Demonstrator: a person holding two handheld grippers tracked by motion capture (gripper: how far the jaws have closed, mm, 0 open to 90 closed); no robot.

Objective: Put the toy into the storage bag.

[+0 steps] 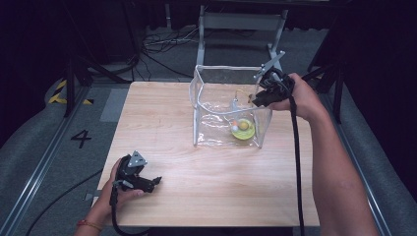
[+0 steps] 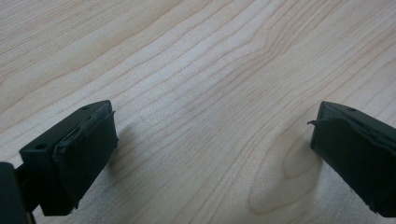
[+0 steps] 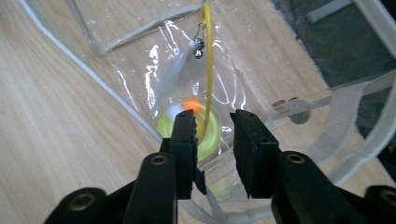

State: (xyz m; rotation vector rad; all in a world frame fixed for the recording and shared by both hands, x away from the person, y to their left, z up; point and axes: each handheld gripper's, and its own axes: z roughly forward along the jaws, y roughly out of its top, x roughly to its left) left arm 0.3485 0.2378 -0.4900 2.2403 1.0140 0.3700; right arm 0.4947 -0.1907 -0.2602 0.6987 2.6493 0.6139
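A clear plastic bag (image 1: 211,98) stands open-topped on the wooden table (image 1: 162,123). Inside it lies a yellow-green disc (image 1: 244,131) with small balls on it. My right gripper (image 1: 253,101) hovers at the bag's right rim, pointing down into it. In the right gripper view its jaws (image 3: 214,128) stand a little apart, and a thin yellow wand (image 3: 208,70) with a white feather (image 3: 175,70) and a small bell (image 3: 199,49) hangs just beyond the gap, unpressed, over the disc (image 3: 212,140) and an orange ball (image 3: 192,105). My left gripper (image 1: 156,181) rests near the front left edge, wide open over bare wood (image 2: 210,135).
A metal stand (image 1: 241,22) and loose cables (image 1: 162,44) lie behind the table's far edge. The floor at the left carries a painted 4 (image 1: 81,138). The bag's white strap (image 3: 373,135) loops to the right of my right gripper.
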